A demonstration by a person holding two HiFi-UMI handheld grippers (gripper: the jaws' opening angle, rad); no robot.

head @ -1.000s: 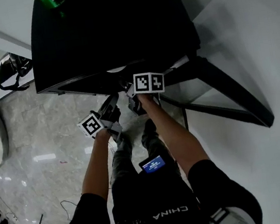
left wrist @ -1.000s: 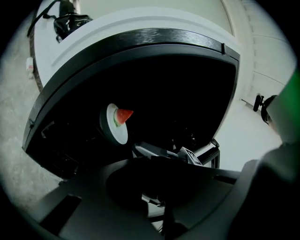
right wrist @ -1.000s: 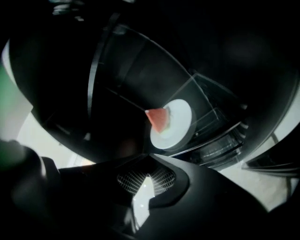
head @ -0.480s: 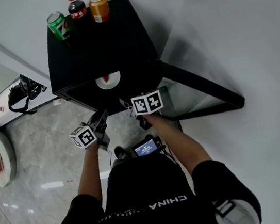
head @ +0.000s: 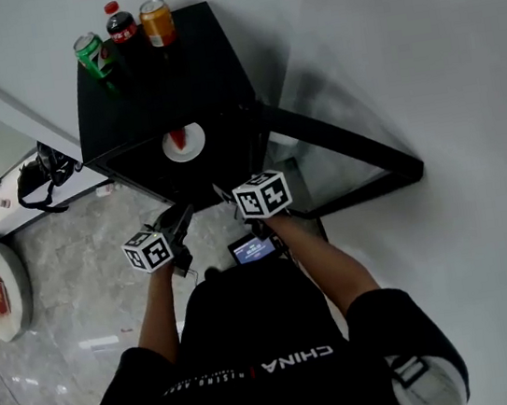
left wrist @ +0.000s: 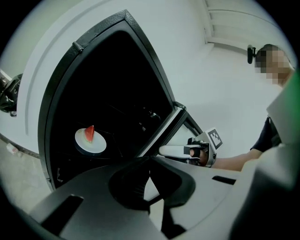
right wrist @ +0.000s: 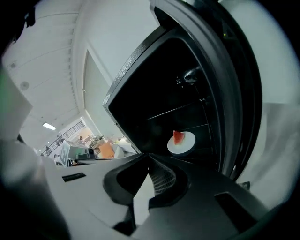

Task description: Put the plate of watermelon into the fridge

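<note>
Plate of watermelon (head: 184, 144) rests on a shelf inside the fridge (head: 204, 63), door (head: 349, 145) open at right. Left gripper (head: 183, 219) and right gripper (head: 226, 194), jaws together and empty, have drawn back from the fridge within the last second. Placement looks done; only the door remains.

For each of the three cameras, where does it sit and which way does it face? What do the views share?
Head view: on the person's head, facing steeply down at the open fridge; both arms, left gripper and right gripper show.
Left gripper view: on the left gripper, facing along its shut jaws into the fridge; the right gripper and its arm show.
Right gripper view: on the right gripper, facing past its shut jaws into the fridge; only the gripper itself shows.
Shared: all three show the plate with watermelon inside.
</note>
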